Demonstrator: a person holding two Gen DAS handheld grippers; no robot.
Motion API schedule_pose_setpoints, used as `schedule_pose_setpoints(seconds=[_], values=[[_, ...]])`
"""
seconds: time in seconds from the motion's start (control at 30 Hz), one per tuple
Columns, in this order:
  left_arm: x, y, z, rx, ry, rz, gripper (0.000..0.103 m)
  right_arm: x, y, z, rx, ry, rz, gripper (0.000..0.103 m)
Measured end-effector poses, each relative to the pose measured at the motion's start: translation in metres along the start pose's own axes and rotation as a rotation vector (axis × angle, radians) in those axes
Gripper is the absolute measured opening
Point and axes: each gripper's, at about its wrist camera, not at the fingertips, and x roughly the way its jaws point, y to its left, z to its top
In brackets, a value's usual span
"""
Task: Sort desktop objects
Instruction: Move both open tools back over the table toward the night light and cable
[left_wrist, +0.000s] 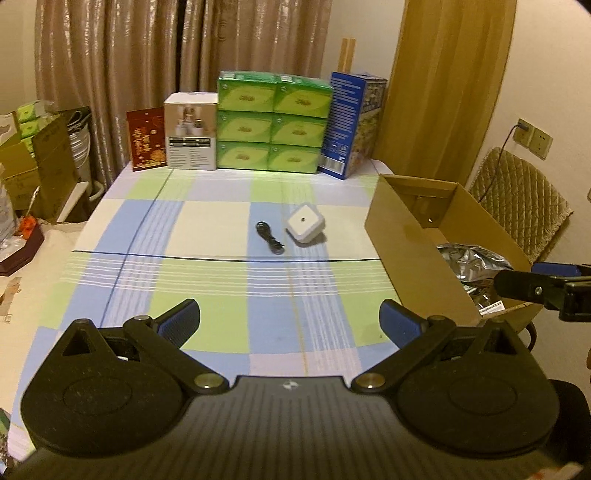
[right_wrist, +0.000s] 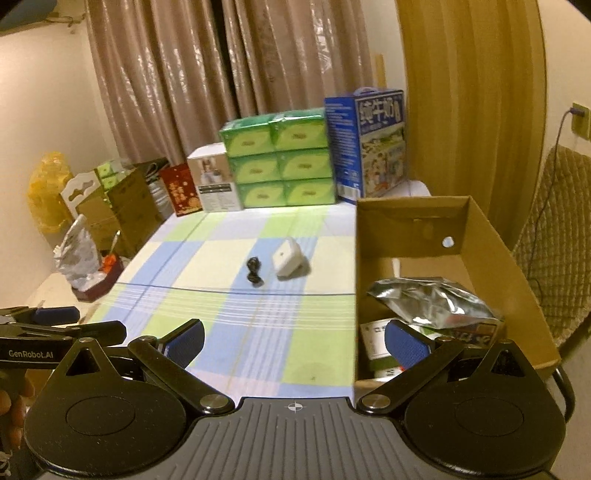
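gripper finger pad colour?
Blue, textured, on black linkages; the right gripper pads show it clearest in the right wrist view.

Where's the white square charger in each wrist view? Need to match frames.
Left wrist: white charger sits just right of centre on the checked cloth, right of the black cable.
Right wrist: white charger sits near centre, right of the cable, left of the cardboard box.
Shared landmark: the green tissue pack stack behind it.
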Motion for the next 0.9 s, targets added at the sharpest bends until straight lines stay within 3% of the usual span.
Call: schedule_pose_setpoints(seconds=[0.3, 0.9], values=[[-0.007, 0.017, 0.000, -0.015, -0.009, 0.027, 0.102, 0.004, 0.022, -0.006, -0.074, -0.014, 0.028, 0.101], [0.035, 0.042, 0.003, -0.012, 0.010, -0.015, 0.102, 0.040, 0.056, -0.011, -0.243, -0.068, 0.034, 0.101]])
